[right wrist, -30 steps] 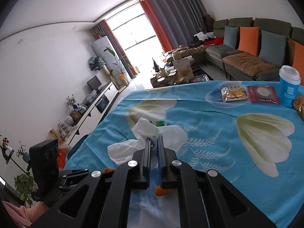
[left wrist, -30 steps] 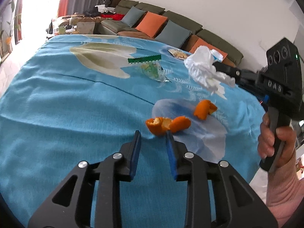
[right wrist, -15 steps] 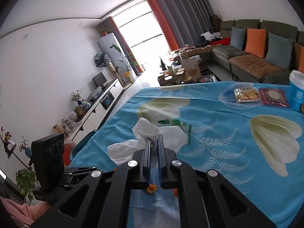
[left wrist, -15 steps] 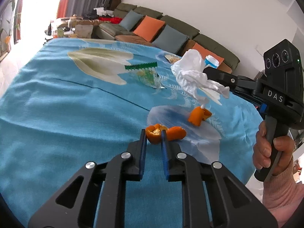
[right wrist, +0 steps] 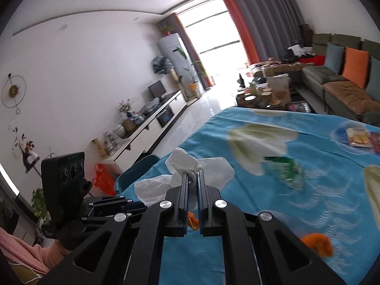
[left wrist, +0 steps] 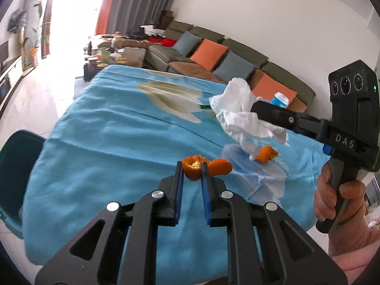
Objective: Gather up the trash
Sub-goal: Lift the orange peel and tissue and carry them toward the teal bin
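In the left wrist view my left gripper (left wrist: 192,164) is shut on a curled orange peel (left wrist: 193,169), held just above the blue flowered tablecloth (left wrist: 106,142); part of the peel sticks out to the right of the pads. A second orange peel (left wrist: 266,153) lies on the cloth beyond. My right gripper (right wrist: 192,175) is shut on a crumpled white tissue (right wrist: 201,168), which hangs above the table; the same tissue (left wrist: 239,116) hides the right fingertips in the left wrist view. The loose peel (right wrist: 317,242) shows at the lower right of the right wrist view.
A clear wrapper with a green strip (right wrist: 287,168) lies mid-table. Snack packets (right wrist: 358,137) and a blue cup (left wrist: 281,99) sit at the far side. A teal chair or bin (left wrist: 16,166) stands past the table's left edge. A sofa (left wrist: 213,54) lines the wall.
My left gripper closed on the nearer orange peel and lifted it a little. Both grippers swung towards the table's left side, the right one carrying the tissue along.
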